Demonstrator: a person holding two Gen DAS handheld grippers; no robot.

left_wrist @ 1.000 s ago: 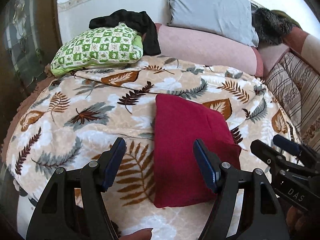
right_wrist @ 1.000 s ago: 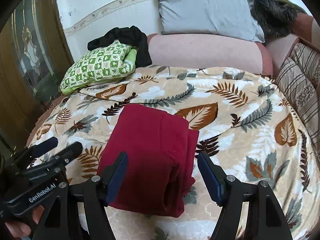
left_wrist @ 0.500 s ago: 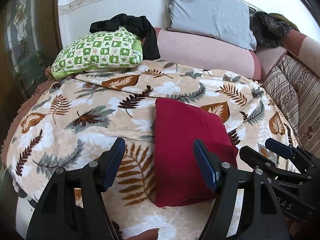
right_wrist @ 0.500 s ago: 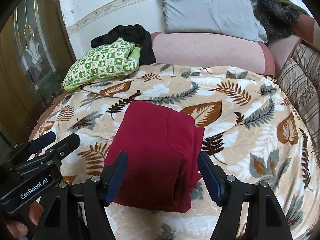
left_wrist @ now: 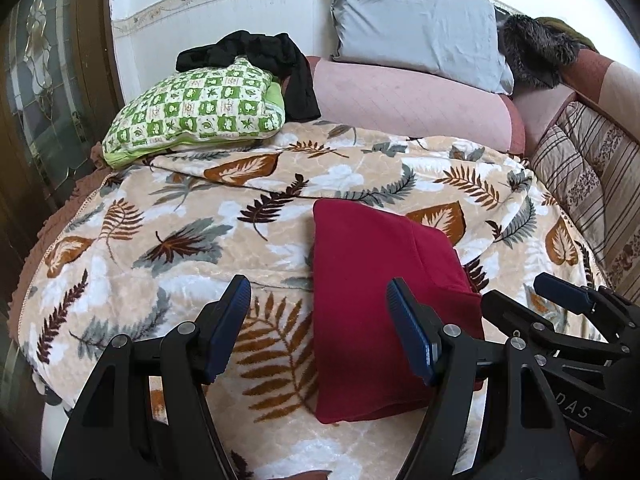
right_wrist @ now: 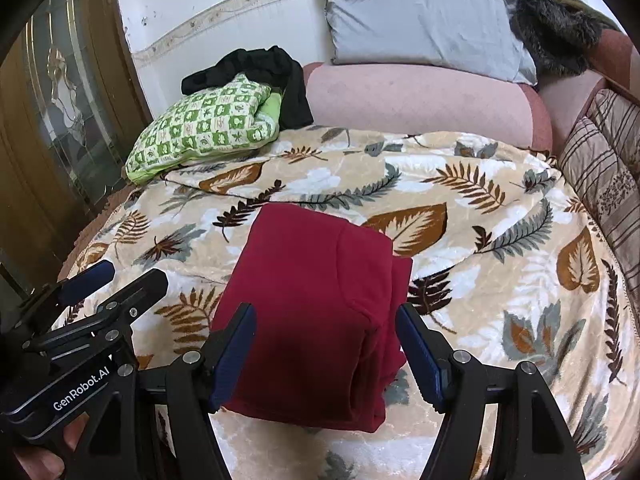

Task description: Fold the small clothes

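A dark red garment lies folded into a thick rectangle on the leaf-patterned blanket. My left gripper hovers open over the garment's left edge, one finger above the blanket and the other above the red cloth, with nothing between the pads. My right gripper is open too and straddles the near end of the garment without pressing on it. Each gripper shows in the other's view: the right gripper beside the garment's right side, the left gripper off to its left.
At the back, a green checked pillow has a black garment draped behind it. A pink bolster, a grey pillow and a dark furry item line the wall. A striped cushion borders the right. A glass door stands left.
The right gripper has drifted slightly to the left beside the garment. The red garment lies as before, and both grippers stay open.
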